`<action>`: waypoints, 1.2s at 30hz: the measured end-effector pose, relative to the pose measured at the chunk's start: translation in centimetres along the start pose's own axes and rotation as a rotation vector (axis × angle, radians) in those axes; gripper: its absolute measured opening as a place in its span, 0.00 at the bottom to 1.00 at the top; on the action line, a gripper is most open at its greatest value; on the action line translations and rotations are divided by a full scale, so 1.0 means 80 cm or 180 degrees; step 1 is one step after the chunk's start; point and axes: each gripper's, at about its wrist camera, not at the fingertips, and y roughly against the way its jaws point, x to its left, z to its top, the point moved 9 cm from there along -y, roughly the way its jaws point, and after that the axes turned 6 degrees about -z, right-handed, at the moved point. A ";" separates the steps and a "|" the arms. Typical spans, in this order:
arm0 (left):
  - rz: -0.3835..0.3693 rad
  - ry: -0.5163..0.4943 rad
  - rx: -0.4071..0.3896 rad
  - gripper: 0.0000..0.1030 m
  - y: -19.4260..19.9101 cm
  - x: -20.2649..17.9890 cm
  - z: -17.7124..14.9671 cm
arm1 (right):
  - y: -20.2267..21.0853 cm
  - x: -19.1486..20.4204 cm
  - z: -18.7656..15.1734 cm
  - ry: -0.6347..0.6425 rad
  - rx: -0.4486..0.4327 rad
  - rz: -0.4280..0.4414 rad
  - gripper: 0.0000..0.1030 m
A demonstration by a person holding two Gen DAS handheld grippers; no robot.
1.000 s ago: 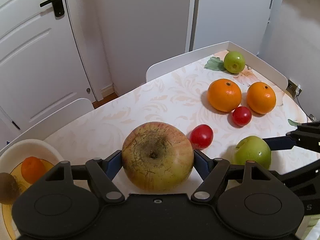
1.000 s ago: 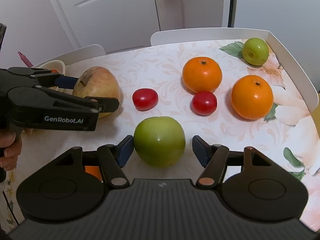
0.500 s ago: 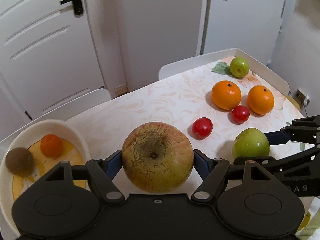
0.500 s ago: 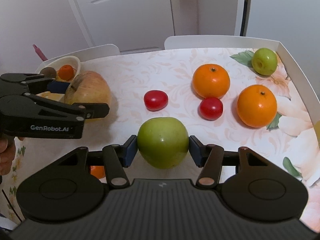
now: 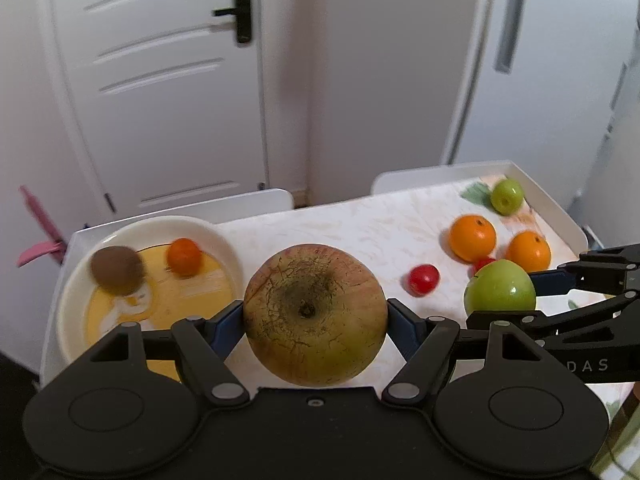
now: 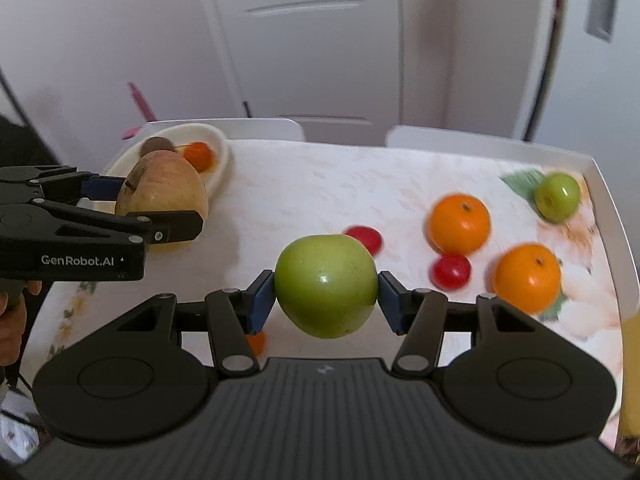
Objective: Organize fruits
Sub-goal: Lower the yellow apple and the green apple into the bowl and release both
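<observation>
My left gripper (image 5: 315,316) is shut on a large russet apple (image 5: 315,314) and holds it above the table, right of the white bowl (image 5: 72,280). The bowl holds a kiwi (image 5: 117,269) and a small orange (image 5: 183,257). My right gripper (image 6: 326,292) is shut on a green apple (image 6: 326,285) and holds it off the table. The left gripper with the russet apple (image 6: 162,196) shows at the left of the right wrist view. The green apple (image 5: 500,286) shows at the right of the left wrist view.
On the floral table (image 6: 320,184) lie two oranges (image 6: 459,223) (image 6: 527,278), two red tomatoes (image 6: 451,271) (image 6: 366,239) and a small green apple (image 6: 557,196). White chair backs (image 5: 440,172) stand at the far edge, with a white door (image 5: 160,80) behind. A small orange thing (image 6: 256,342) sits under the right gripper.
Both grippers have risen with their fruit. The right gripper went from open around the green apple to shut on it and lifted it. The left gripper moved toward the bowl.
</observation>
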 end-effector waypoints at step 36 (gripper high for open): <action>0.0646 0.0247 0.0043 0.76 -0.010 0.211 -0.007 | -0.105 0.163 0.108 0.0245 -0.0035 0.0406 0.68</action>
